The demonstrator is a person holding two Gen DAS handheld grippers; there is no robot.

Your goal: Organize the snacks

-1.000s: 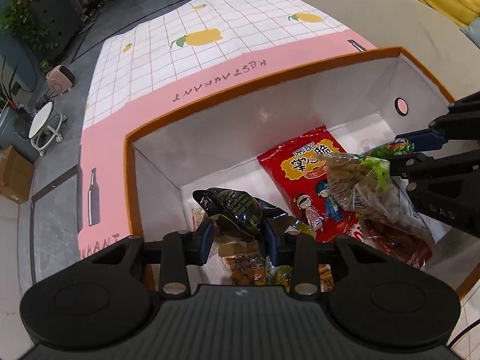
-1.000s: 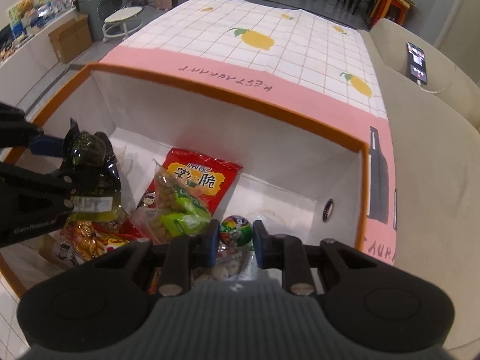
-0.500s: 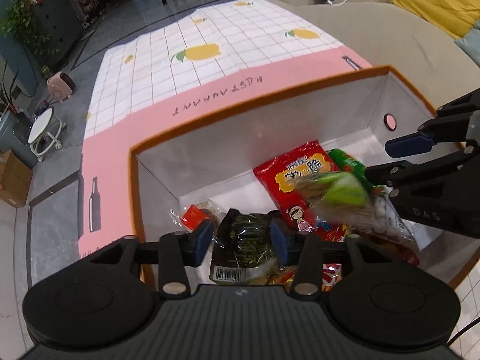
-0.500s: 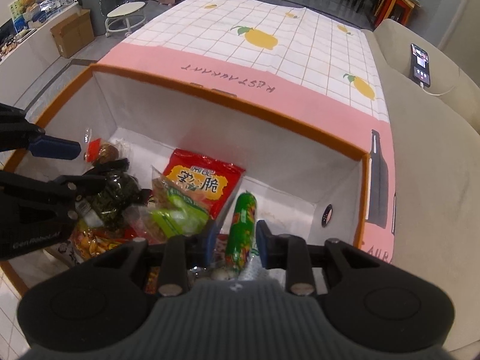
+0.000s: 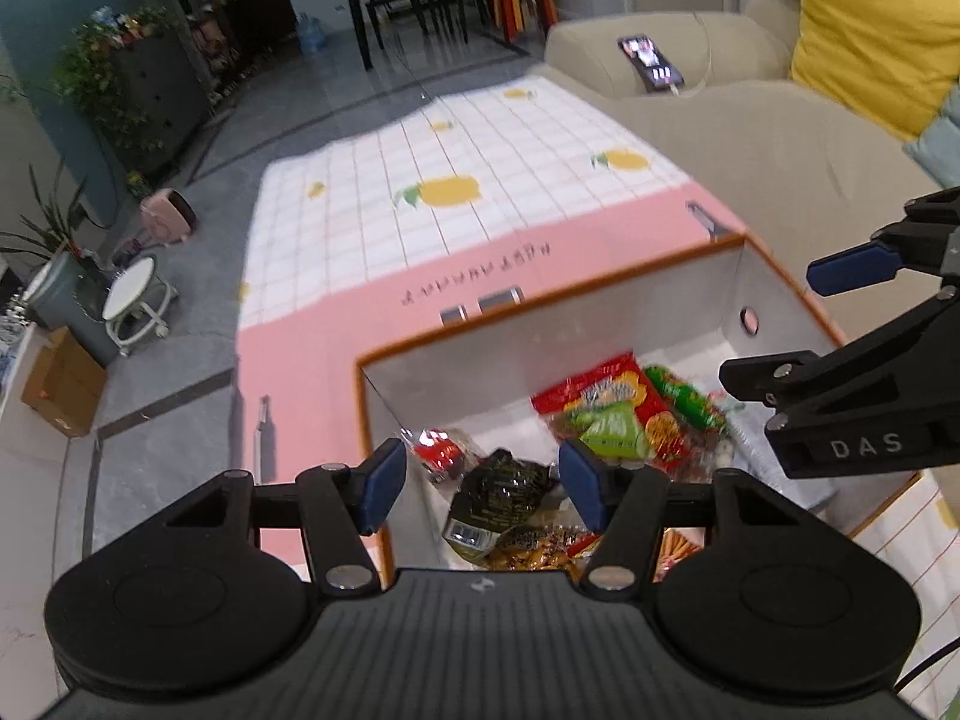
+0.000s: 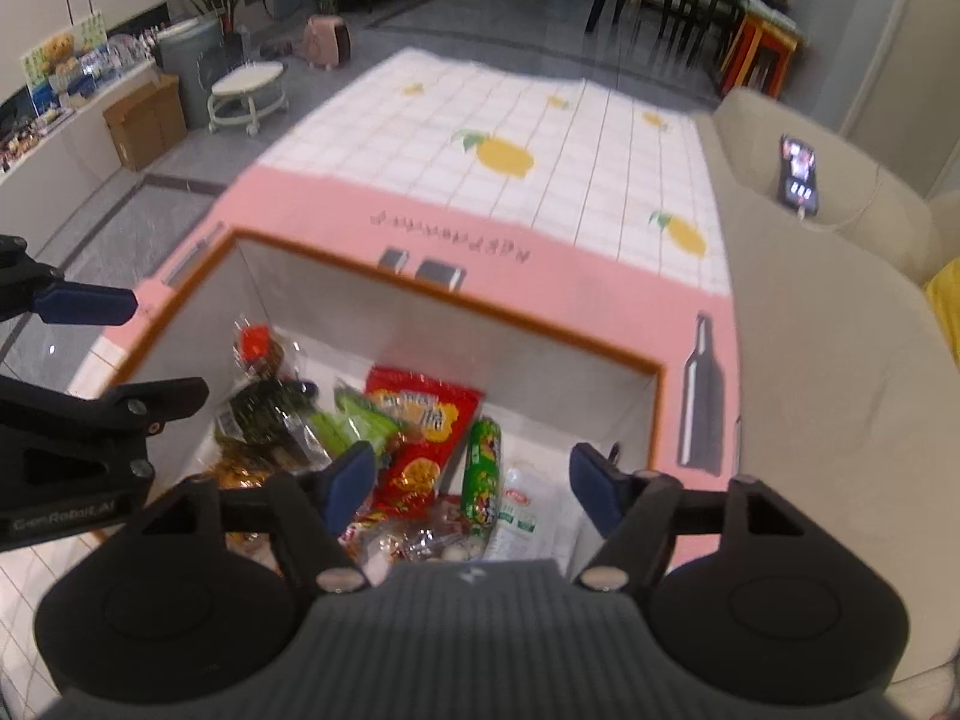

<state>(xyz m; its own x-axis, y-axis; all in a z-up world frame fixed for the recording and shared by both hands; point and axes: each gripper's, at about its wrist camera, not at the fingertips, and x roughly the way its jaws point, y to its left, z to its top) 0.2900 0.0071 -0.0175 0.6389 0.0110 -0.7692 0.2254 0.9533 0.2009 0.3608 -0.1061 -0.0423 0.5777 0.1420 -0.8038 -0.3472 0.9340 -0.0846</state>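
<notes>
A white box with an orange rim (image 5: pixel 540 324) (image 6: pixel 444 300) holds several snack packs. A dark green pack (image 5: pixel 501 489) (image 6: pixel 264 414) lies at its left. A red bag (image 5: pixel 606 390) (image 6: pixel 420 420), a light green pack (image 5: pixel 609 429) (image 6: pixel 354 420) and a green sausage stick (image 6: pixel 483 474) (image 5: pixel 684 399) lie in the middle. My left gripper (image 5: pixel 480 477) is open and empty above the dark pack. My right gripper (image 6: pixel 471 480) is open and empty above the sausage stick.
The box stands on a pink and white checked cloth with lemon prints (image 5: pixel 420 228) (image 6: pixel 540 180). A beige sofa (image 5: pixel 780 138) (image 6: pixel 828 312) runs along the right, with a phone (image 5: pixel 651 63) (image 6: pixel 797 174) on it. A small round stool (image 5: pixel 135 300) stands on the floor at left.
Both grippers have opened, let go of their snack packs into the box, and lifted up and back. The dark green pack and the light green pack now lie among the other snacks.
</notes>
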